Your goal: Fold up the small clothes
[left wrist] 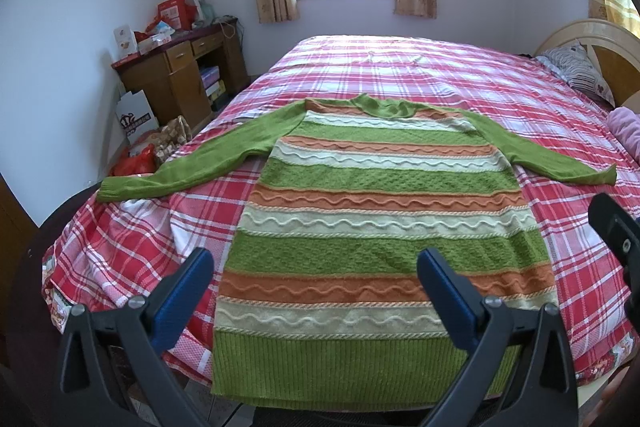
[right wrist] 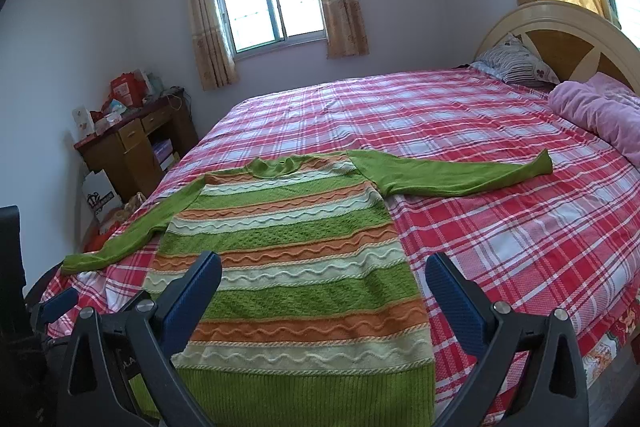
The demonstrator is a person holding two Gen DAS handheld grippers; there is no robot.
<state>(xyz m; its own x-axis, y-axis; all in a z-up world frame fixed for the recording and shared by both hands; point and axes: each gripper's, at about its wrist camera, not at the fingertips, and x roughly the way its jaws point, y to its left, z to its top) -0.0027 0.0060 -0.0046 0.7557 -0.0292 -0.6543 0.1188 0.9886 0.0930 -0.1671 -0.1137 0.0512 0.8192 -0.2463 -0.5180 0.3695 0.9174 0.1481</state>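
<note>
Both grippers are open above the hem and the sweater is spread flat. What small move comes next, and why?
Probably swing the left gripper out to the left sleeve cuff and close on it. The sweater lies flat and unfolded, both sleeves stretched outward on the plaid bedspread, and neither open gripper holds anything, so a sleeve likely folds in first.

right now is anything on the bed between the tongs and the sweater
Nothing visible is. The striped green, orange and cream knit sweater lies flat on the red plaid bedsheet, sleeves spread, directly ahead of the open left tongs and open right tongs. Nothing lies on it.
</note>
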